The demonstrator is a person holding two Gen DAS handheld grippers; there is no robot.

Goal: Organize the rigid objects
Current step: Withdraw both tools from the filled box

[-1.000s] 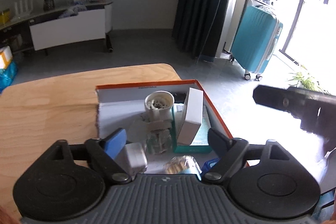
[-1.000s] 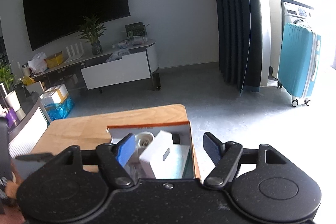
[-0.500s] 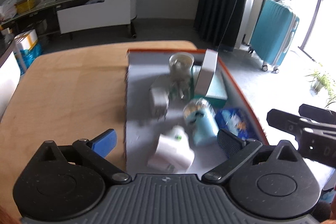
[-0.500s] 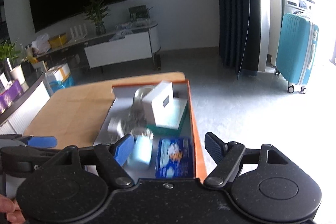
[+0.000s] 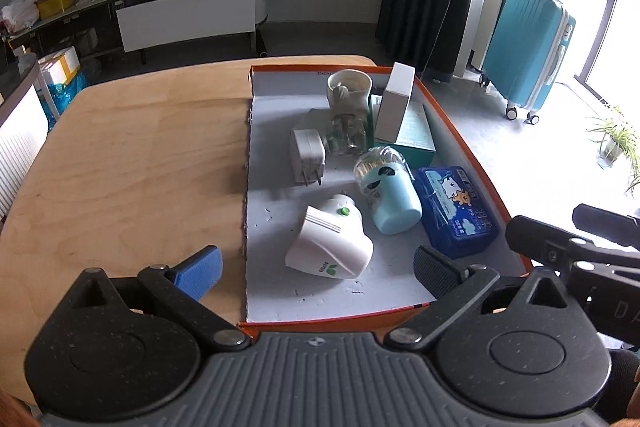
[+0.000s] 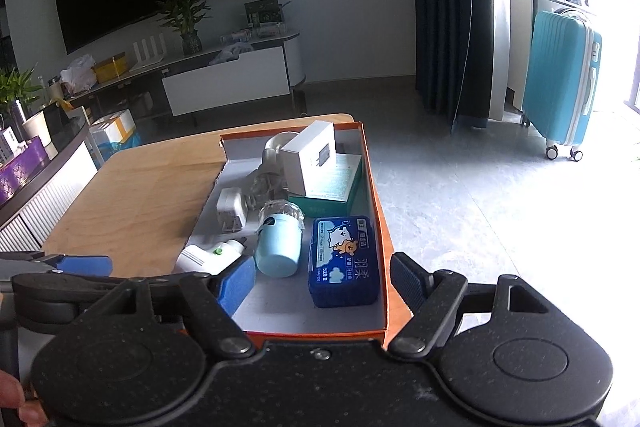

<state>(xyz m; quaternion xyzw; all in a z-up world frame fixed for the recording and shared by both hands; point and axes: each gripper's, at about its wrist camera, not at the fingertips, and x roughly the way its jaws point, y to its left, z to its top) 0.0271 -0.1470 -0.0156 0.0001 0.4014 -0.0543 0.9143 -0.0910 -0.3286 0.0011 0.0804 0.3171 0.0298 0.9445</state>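
We find a shallow orange cardboard box with a white floor (image 5: 460, 143) (image 6: 378, 203) lying along the right edge of the light wooden table (image 5: 132, 163) (image 6: 144, 195), its far end near the far right corner. Inside, at the near end, a white plug-in device with a green button (image 5: 330, 245) (image 6: 210, 254) lies on its side, beside a pale blue cylindrical container with a clear cap (image 5: 390, 197) (image 6: 279, 241) and a dark blue tissue packet (image 5: 456, 211) (image 6: 344, 261) against the right wall. Mid-box rests a white wall charger (image 5: 307, 155) (image 6: 231, 207). At the far end, a white rectangular carton (image 5: 395, 103) (image 6: 310, 157) leans on a flat teal box (image 5: 416, 137) (image 6: 332, 187), next to a white round cup (image 5: 349, 89). The left gripper (image 5: 316, 269) hangs over the box's near end, jaws spread wide and holding nothing. The right gripper (image 6: 322, 281) likewise stands spread and unloaded.
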